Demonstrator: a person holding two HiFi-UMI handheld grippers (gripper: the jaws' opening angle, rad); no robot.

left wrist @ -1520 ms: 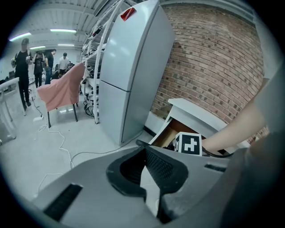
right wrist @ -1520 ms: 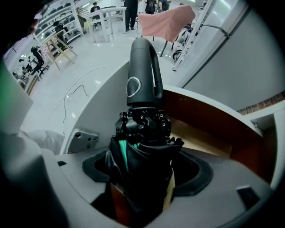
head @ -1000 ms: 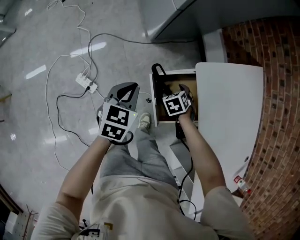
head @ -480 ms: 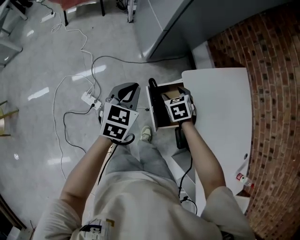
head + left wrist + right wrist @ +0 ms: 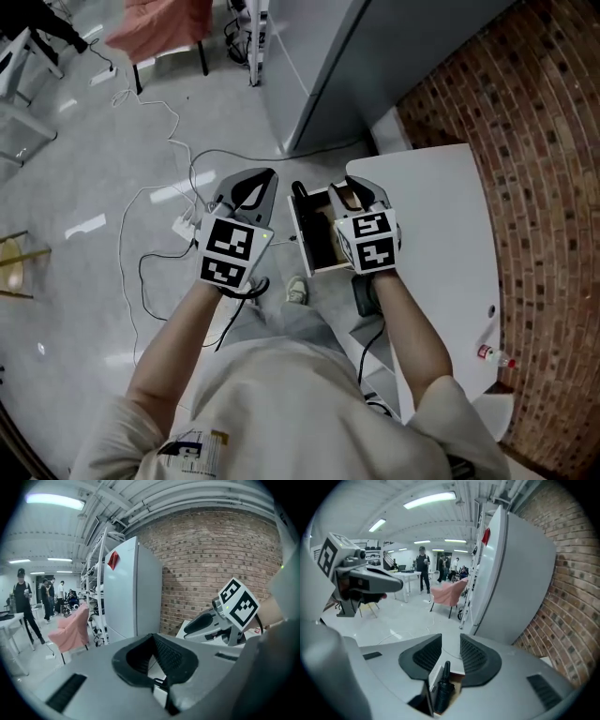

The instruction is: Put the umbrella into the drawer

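Observation:
The black folded umbrella (image 5: 317, 246) lies inside the open drawer (image 5: 302, 251) of a white cabinet, its handle (image 5: 299, 191) sticking out at the far end. Both grippers are raised high above it. My right gripper (image 5: 361, 186) hangs over the drawer, its jaws closing with a gap and nothing between the pads. In the right gripper view the umbrella (image 5: 442, 691) shows far below my right gripper (image 5: 451, 637). My left gripper (image 5: 270, 174) floats left of the drawer over the floor. In the left gripper view the pads of my left gripper (image 5: 153, 637) meet, empty.
The white cabinet top (image 5: 441, 234) stands against a brick wall (image 5: 544, 187). A tall grey-white refrigerator (image 5: 319, 66) stands behind. A power strip (image 5: 183, 225) with cables lies on the floor at left. A pink-draped chair (image 5: 159, 28) and several people are farther off.
Both grippers have risen toward the head camera. The right gripper has come up out of the drawer, leaving the umbrella inside, and its jaws have narrowed.

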